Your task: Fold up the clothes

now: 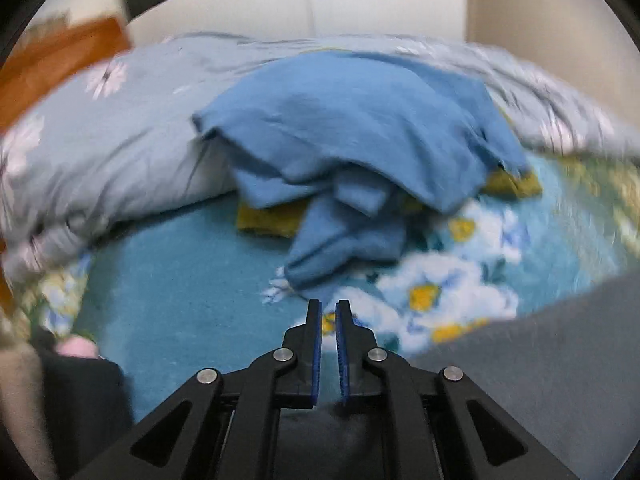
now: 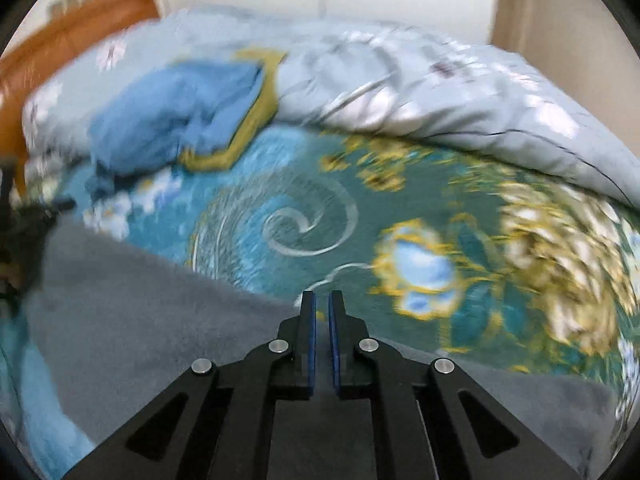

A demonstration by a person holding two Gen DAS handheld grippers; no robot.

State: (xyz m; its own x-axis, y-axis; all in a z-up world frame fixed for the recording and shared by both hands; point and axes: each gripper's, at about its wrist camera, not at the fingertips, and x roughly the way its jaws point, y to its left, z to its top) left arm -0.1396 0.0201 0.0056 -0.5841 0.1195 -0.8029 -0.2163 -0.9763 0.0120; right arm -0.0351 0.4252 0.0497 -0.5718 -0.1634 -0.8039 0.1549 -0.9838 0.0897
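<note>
A grey garment (image 2: 140,300) lies spread flat on the floral teal bedspread (image 2: 280,184); it also shows in the left wrist view (image 1: 560,360) at lower right. A crumpled blue garment (image 1: 352,136) lies heaped on a folded olive-yellow garment (image 1: 268,220) further back; both show at upper left in the right wrist view, the blue one (image 2: 172,116) on the olive one (image 2: 248,128). My left gripper (image 1: 328,306) hovers over the bedspread just short of the blue garment, jaws nearly together, nothing between them. My right gripper (image 2: 322,296) hovers over the grey garment's far edge, jaws nearly together, empty.
A rumpled pale blue-grey duvet (image 2: 440,92) lies along the back of the bed. An orange-brown headboard (image 1: 52,64) stands at the left. A white wall (image 1: 360,0) is behind. Both views are motion-blurred.
</note>
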